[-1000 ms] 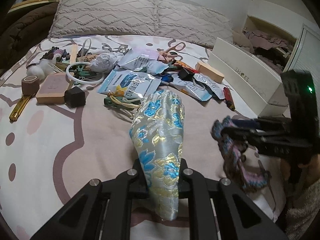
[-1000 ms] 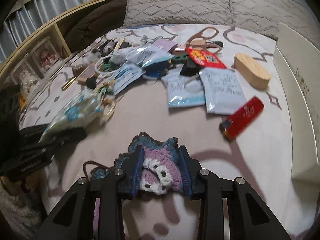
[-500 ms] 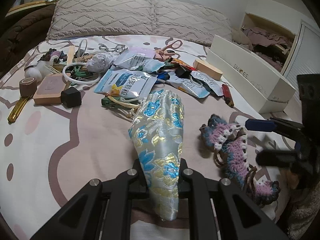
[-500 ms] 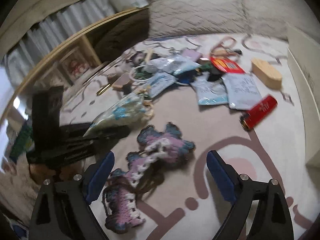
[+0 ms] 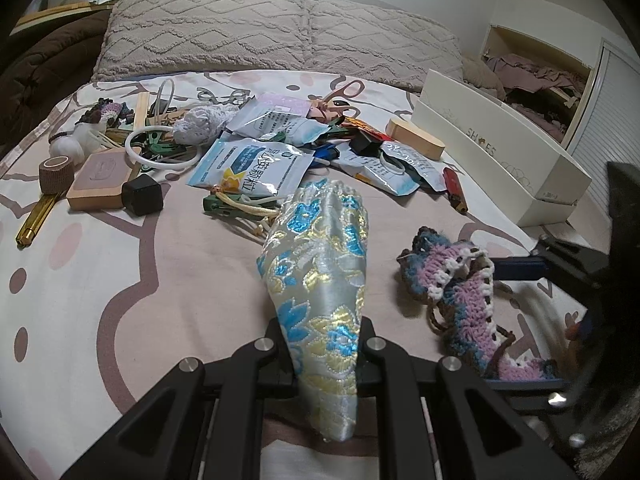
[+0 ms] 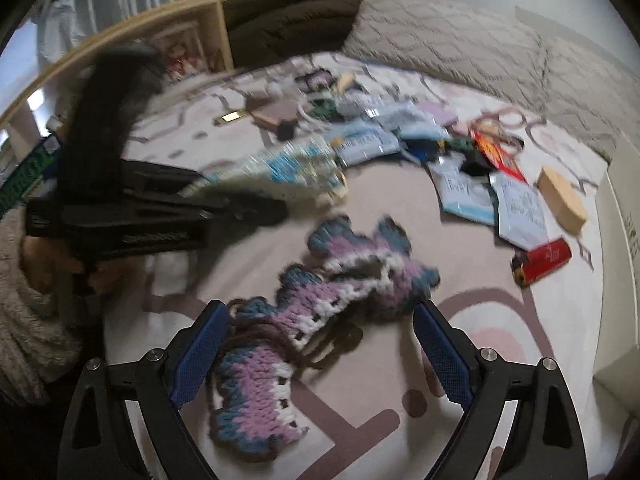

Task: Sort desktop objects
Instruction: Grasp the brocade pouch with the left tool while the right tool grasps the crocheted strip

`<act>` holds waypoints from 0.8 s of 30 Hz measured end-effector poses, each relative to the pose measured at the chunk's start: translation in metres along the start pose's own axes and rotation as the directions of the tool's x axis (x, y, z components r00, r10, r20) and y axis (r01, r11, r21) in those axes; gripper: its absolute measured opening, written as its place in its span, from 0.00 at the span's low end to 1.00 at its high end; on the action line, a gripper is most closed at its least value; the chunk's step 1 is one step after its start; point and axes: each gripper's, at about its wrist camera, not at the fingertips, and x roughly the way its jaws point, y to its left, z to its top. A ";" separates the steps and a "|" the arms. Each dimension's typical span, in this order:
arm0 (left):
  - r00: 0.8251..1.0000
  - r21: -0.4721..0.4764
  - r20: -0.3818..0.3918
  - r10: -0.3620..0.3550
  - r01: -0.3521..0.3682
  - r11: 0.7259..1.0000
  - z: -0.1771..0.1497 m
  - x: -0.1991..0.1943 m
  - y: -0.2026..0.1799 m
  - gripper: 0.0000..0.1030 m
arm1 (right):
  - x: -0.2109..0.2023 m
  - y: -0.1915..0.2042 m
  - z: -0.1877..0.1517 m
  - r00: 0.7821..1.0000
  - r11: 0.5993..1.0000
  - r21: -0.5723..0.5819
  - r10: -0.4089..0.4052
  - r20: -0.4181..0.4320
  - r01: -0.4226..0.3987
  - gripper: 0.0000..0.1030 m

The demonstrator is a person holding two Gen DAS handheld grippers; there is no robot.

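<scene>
The left tongs [image 5: 324, 344] are clamped on a silver brocade pouch [image 5: 320, 276] with blue and gold flowers, held over the bed [image 5: 120, 280]. Just right of the pouch, the crocheted purple-and-blue piece [image 6: 320, 312] lies on the bed between the wide-apart right tongs [image 6: 320, 356], whose pads do not touch it.

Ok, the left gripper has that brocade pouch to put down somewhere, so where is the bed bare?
Bare sheet lies left of the brocade pouch, in front of the black cube and gold pen. A narrower strip runs between the crochet piece and the white box. The heap below the pillows is crowded.
</scene>
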 end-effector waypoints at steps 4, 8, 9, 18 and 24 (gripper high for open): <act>1.000 0.001 0.000 0.001 -0.001 1.000 0.000 0.000 0.000 0.13 | 0.009 -0.008 0.000 0.999 0.997 0.066 -0.030 -0.034 0.032 0.90; 1.000 0.001 0.000 0.001 -0.001 1.000 0.000 0.000 0.000 0.13 | 0.008 -0.003 -0.004 0.997 0.995 0.075 -0.072 -0.008 0.072 0.86; 1.000 0.001 0.000 0.001 -0.001 1.000 0.000 0.000 0.000 0.13 | 0.007 -0.001 -0.004 0.998 0.995 0.072 -0.070 -0.001 0.070 0.82; 1.000 0.002 0.001 0.000 0.000 1.000 0.000 0.000 0.000 0.13 | -0.002 -0.008 -0.010 0.997 0.969 0.246 -0.008 0.076 -0.011 0.28; 1.000 -0.015 0.016 0.016 -0.016 1.000 0.001 -0.003 -0.002 0.13 | -0.004 -0.008 -0.010 0.995 0.955 0.295 0.000 0.097 -0.029 0.21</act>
